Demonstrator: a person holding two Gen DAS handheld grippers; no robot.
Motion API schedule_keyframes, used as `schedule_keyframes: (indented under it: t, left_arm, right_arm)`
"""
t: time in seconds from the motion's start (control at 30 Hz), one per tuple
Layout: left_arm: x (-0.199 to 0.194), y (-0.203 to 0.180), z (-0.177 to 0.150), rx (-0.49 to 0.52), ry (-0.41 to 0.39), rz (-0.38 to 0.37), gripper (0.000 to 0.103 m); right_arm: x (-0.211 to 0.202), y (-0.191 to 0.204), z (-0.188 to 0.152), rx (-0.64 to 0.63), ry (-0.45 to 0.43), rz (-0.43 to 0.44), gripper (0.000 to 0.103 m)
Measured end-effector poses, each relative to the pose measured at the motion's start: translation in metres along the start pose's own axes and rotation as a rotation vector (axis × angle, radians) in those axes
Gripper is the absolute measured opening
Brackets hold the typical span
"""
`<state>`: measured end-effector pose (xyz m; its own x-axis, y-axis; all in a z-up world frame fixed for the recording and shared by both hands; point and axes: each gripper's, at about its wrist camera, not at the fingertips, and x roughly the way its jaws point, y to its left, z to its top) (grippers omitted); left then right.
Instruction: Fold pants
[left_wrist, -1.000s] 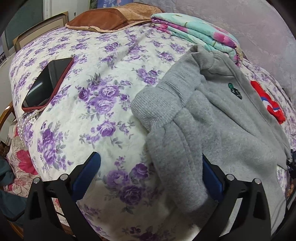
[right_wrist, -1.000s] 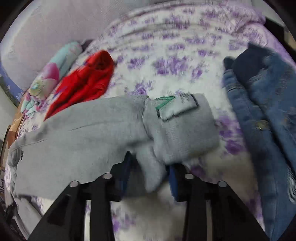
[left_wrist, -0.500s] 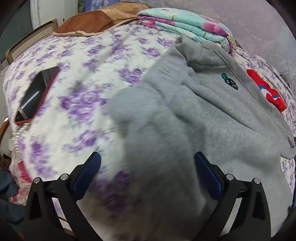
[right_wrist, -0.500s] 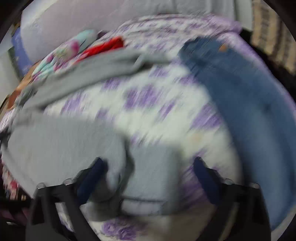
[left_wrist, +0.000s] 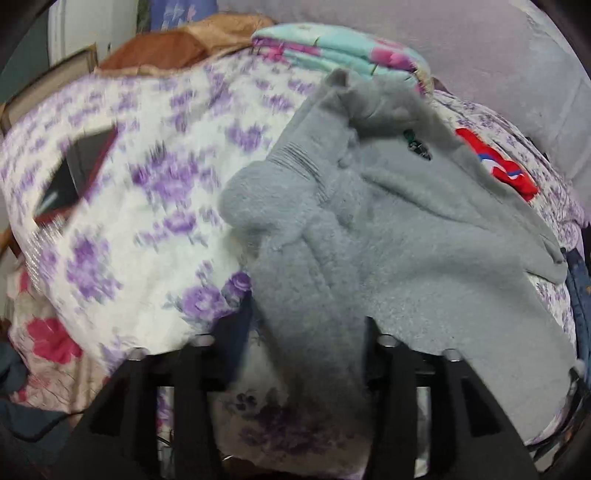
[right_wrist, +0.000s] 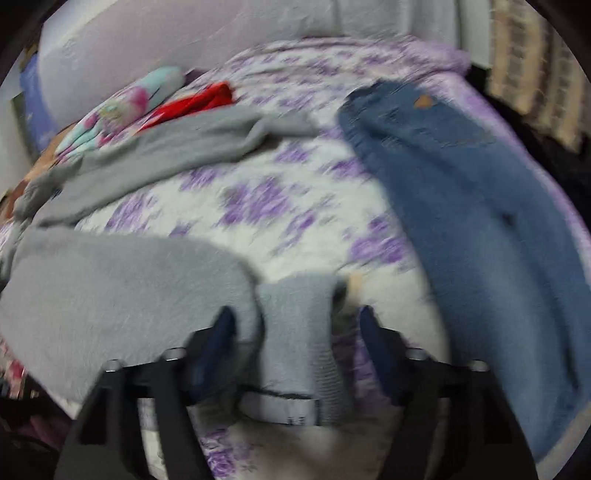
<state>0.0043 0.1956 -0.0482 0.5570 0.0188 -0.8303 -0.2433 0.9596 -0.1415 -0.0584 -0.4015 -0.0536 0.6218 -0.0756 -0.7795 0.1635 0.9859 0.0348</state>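
Observation:
Grey fleece pants (left_wrist: 406, 240) lie crumpled across the floral bedspread (left_wrist: 147, 184). My left gripper (left_wrist: 303, 332) is low at the near edge, its jaws closing around one grey leg; the left pad stands a little off the cloth. In the right wrist view the pants (right_wrist: 110, 280) spread to the left. Their ribbed end with a white label (right_wrist: 295, 332) lies between the fingers of my right gripper (right_wrist: 297, 332). Those jaws are opening, with a gap on both sides of the cloth.
Blue jeans (right_wrist: 461, 203) lie along the bed's right side. A red garment (left_wrist: 498, 170) and a folded teal floral blanket (left_wrist: 332, 48) sit behind the pants, near a brown pillow (left_wrist: 177, 48). A dark tablet in a red case (left_wrist: 74, 173) rests at the left.
My right gripper carried the labelled grey end across the bed onto the near part and let go of it. The left jaws have narrowed around the grey leg.

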Motion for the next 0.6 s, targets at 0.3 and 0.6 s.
schedule_keyframes:
  t: [0.3,0.6]
  left_arm:
    - [-0.066,0.003,0.072,0.045,-0.205,0.025,0.092]
    - [0.066,-0.024,0.163,-0.011,0.005,-0.035,0.092]
  right_arm:
    - [-0.049,0.085,0.088,-0.231,-0.235,0.179,0.085]
    - [0.053,0.335,0.168,-0.739,-0.158,0.319,0.085]
